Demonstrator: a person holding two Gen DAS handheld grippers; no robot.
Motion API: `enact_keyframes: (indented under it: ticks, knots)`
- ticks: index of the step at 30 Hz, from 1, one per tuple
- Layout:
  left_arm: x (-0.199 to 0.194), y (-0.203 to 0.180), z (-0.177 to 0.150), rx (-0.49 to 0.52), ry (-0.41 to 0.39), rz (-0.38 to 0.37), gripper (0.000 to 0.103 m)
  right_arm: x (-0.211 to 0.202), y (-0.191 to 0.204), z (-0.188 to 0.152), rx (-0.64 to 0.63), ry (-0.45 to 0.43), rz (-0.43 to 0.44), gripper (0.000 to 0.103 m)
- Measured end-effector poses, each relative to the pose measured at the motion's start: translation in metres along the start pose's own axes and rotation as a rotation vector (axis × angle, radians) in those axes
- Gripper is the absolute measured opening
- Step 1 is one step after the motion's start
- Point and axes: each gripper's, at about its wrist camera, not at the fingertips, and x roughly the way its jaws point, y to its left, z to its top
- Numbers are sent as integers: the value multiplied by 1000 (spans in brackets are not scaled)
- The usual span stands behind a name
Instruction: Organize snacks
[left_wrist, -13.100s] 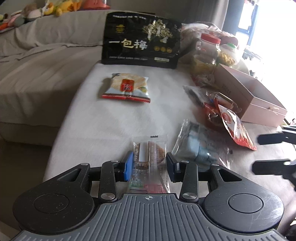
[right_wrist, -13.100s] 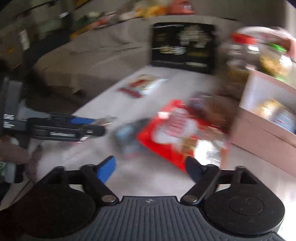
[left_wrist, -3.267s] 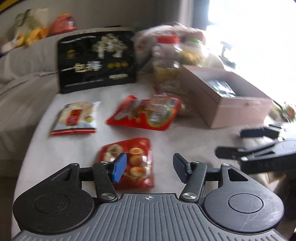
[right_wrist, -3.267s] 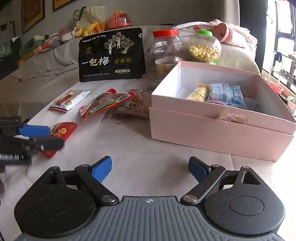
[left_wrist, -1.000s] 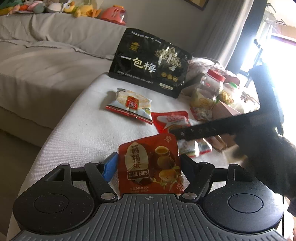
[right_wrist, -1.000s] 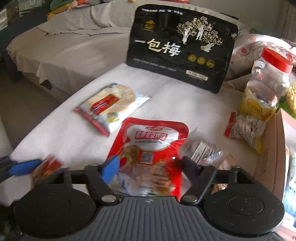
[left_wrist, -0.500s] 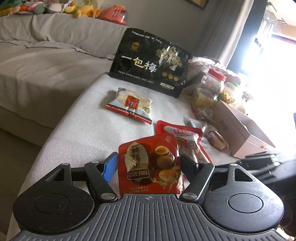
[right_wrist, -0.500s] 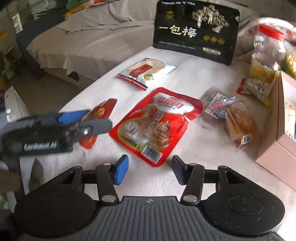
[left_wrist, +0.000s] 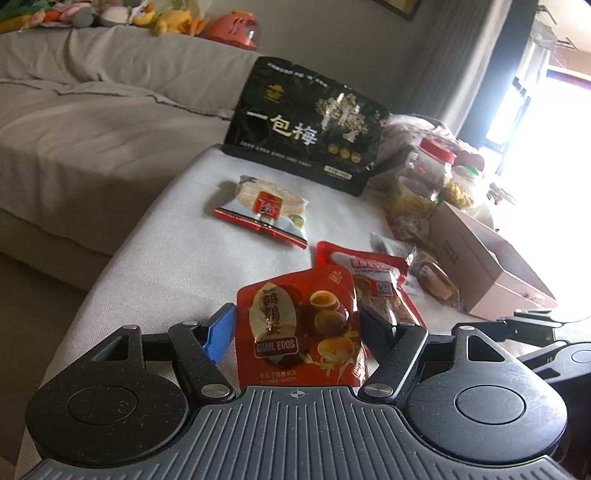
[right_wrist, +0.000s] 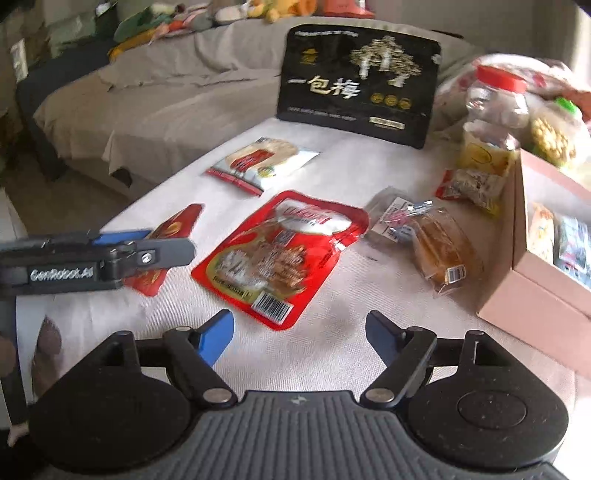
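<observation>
the left gripper (left_wrist: 297, 326) had its fingers closed on the small glossy red quail-egg pouch (left_wrist: 301, 328), lifted upright off the white cloth-covered table (left_wrist: 207, 258); a few seconds earlier that pouch lay flat on the cloth with the fingers apart around it. so one more snack looked ready to travel to the open pink cardboard box (right_wrist: 543, 291), which already held a few packets.

the right gripper (right_wrist: 299, 334) had drawn back from the large flat red meat-snack pouch (right_wrist: 284, 251), which a second before sat between its fingers; now its fingers stood wide and empty over bare cloth, just short of that pouch's barcode end.

taking the pink box as the mark: the red meat pouch lay well to its left, a clear-wrapped bread bun (right_wrist: 439, 247) lay between them, just beside the box wall. the lifted pouch hung further left again, near the table's left edge, which dropped toward the grey sofa. the cloth in front of the box's near wall was bare, probably the easiest approach; the jars behind it crowded the far side.
</observation>
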Motion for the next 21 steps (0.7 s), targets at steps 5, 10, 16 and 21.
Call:
enact_keyframes:
  ticks: [5, 10, 16, 21]
  knots:
    - [-11, 2, 9, -12, -33, 27, 77, 11, -16, 15, 191, -21, 52, 82]
    - [-17, 2, 19, 25, -47, 141, 77, 47, -5, 44, 271, 18, 75, 85]
    - [-17, 13, 17, 25, -19, 213, 78, 86, 43, 60, -16, 3, -114, 98]
    - [-16, 15, 15, 20, -10, 199, 77, 92, 34, 63, -7, -2, -77, 99]
